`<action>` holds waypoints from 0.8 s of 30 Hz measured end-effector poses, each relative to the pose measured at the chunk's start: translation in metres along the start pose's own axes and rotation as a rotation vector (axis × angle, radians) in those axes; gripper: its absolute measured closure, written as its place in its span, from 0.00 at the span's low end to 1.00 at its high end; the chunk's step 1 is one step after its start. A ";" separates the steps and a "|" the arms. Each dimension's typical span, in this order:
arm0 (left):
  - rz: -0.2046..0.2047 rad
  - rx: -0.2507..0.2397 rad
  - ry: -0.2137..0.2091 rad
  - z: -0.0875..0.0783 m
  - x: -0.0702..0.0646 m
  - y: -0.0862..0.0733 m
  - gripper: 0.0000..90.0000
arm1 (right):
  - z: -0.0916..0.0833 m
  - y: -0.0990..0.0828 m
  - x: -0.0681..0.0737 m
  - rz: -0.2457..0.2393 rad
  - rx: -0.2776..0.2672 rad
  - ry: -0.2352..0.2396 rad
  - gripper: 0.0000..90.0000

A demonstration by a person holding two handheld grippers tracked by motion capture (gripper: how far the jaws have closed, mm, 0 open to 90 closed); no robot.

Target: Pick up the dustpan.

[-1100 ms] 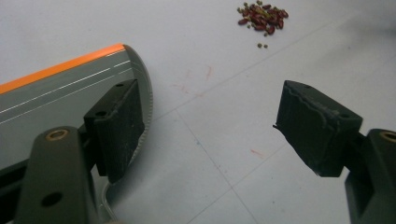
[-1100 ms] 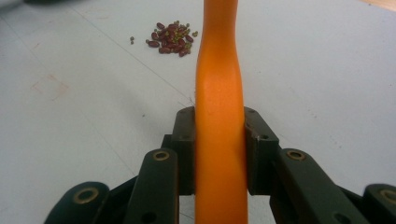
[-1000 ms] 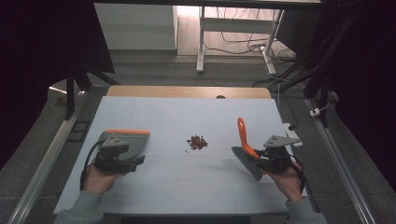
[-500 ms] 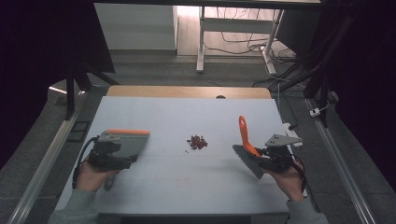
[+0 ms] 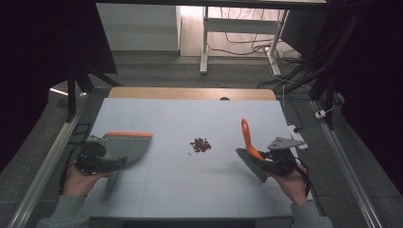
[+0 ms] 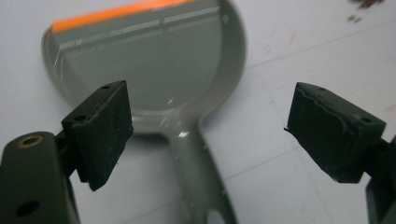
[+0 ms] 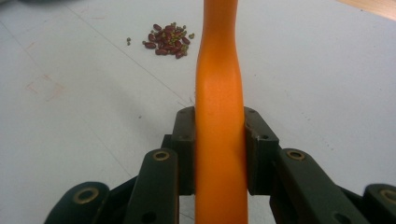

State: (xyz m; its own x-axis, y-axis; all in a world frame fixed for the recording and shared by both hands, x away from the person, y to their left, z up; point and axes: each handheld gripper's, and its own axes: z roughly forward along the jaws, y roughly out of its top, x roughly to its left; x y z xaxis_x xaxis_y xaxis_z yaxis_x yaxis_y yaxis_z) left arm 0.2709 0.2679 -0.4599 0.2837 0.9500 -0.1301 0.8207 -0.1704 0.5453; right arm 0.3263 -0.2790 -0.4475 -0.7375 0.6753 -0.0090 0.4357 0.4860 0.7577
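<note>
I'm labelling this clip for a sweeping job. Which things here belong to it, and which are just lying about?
Belong to the job:
dustpan
brush, clamped in the right gripper
beans
left gripper, open over the dustpan handle

Lying about:
cables on the floor

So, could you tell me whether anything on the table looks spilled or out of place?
Yes: a small heap of beans lies loose on the bare table, mid-way between the dustpan and the brush, with a few strays beside it. The right tool grips the brush handle; the left tool is open over the dustpan's handle.
</note>
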 end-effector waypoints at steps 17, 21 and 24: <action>-0.144 0.103 -0.048 0.028 0.013 -0.026 0.18 | 0.002 -0.001 0.002 -0.008 0.010 -0.002 0.78; -0.161 0.105 -0.076 0.038 0.015 -0.029 0.22 | 0.004 -0.001 0.002 -0.010 0.017 -0.003 0.78; -0.162 0.122 -0.079 0.046 0.016 -0.030 0.24 | 0.004 -0.002 0.002 -0.012 0.019 -0.004 0.78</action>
State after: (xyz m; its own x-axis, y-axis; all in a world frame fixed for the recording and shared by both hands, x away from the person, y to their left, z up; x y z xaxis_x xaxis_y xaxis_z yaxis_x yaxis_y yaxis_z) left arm 0.2733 0.2768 -0.5162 0.1774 0.9451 -0.2745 0.9113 -0.0525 0.4084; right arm 0.3262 -0.2758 -0.4517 -0.7409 0.6713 -0.0204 0.4367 0.5046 0.7448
